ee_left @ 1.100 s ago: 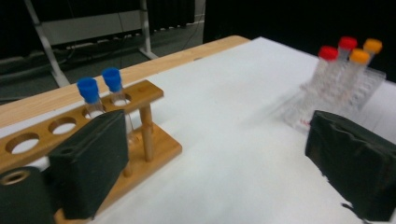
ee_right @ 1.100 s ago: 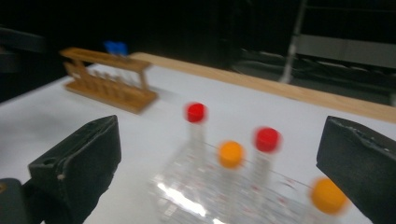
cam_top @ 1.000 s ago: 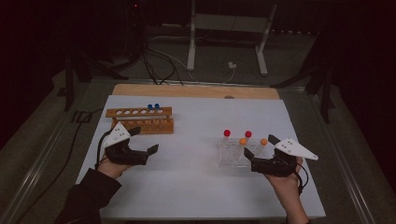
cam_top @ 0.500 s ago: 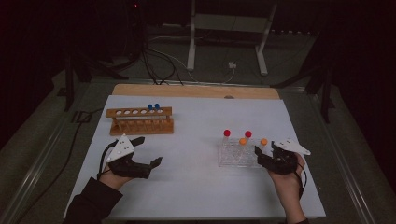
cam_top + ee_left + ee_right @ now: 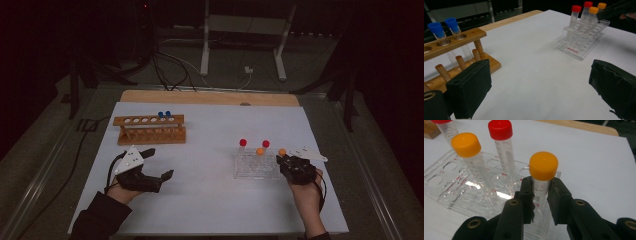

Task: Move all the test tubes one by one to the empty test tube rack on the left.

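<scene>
Nearest, the right tongs [image 5: 541, 192] pinch the orange-capped tube [image 5: 543, 170] just below its cap in the clear rack [image 5: 444, 192], which calls for a straight vertical lift, while the left tongs [image 5: 536, 87] gape empty above the bench [image 5: 531, 62], near the wooden rack [image 5: 454, 42].

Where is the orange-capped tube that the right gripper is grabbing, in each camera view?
High view: orange-capped tube, right of centre, at the right gripper.
Left gripper view: top right, rightmost cap.
Right gripper view: centre, between the jaws.
Shared landmark: the clear plastic rack.
</scene>
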